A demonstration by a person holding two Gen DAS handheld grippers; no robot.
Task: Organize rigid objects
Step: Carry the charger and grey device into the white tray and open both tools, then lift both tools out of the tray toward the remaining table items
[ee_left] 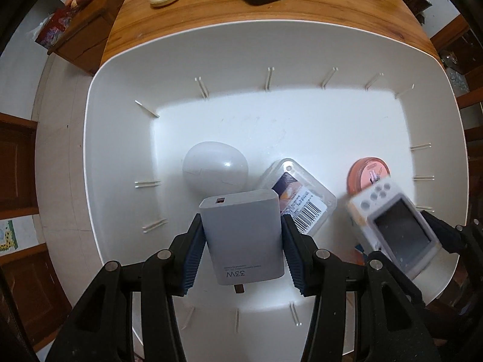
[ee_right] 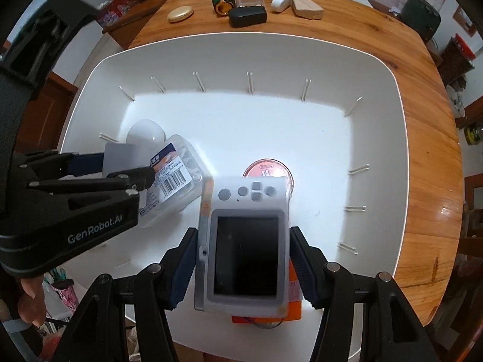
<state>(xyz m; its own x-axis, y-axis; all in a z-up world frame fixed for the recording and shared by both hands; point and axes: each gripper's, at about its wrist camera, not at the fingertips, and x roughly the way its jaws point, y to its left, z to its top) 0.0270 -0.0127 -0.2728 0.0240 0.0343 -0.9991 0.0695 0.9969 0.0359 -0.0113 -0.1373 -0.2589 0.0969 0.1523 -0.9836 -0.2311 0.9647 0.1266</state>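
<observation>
Two grippers are hanging side by side over a white bin (ee_left: pixel 120 69) on the wooden counter (ee_left: pixel 196 15), each pointing down into it with something in its jaws. On the left, the left gripper (ee_left: pixel 241 252) is clamping a grey charger block (ee_left: pixel 241 235) between its blue pads, the jaws standing fairly narrow; the block's plug end is facing the camera. Below it, on the bin floor, a white egg-shaped case (ee_left: pixel 215 169) and a clear plastic box (ee_left: pixel 297 202) with a barcode label are lying close together. Further right, a round pink tin (ee_right: pixel 268 170) is sitting on the floor of the bin, and above it the right gripper (ee_right: pixel 243 267) is gripping a small white handheld game console (ee_right: pixel 244 247) by its long edges, jaws about half open. An orange packet (ee_right: pixel 294 295) seems to be lying under the console, though most of it is hidden.

Judging by this, the step in hand is setting both items down in the bin. The next move calls for lowering each one onto bare floor, clear of the box and tin, then opening the jaws. More items, among them a black case (ee_right: pixel 247 16) and a gold compact (ee_right: pixel 180 14), are waiting on the counter's far side.
</observation>
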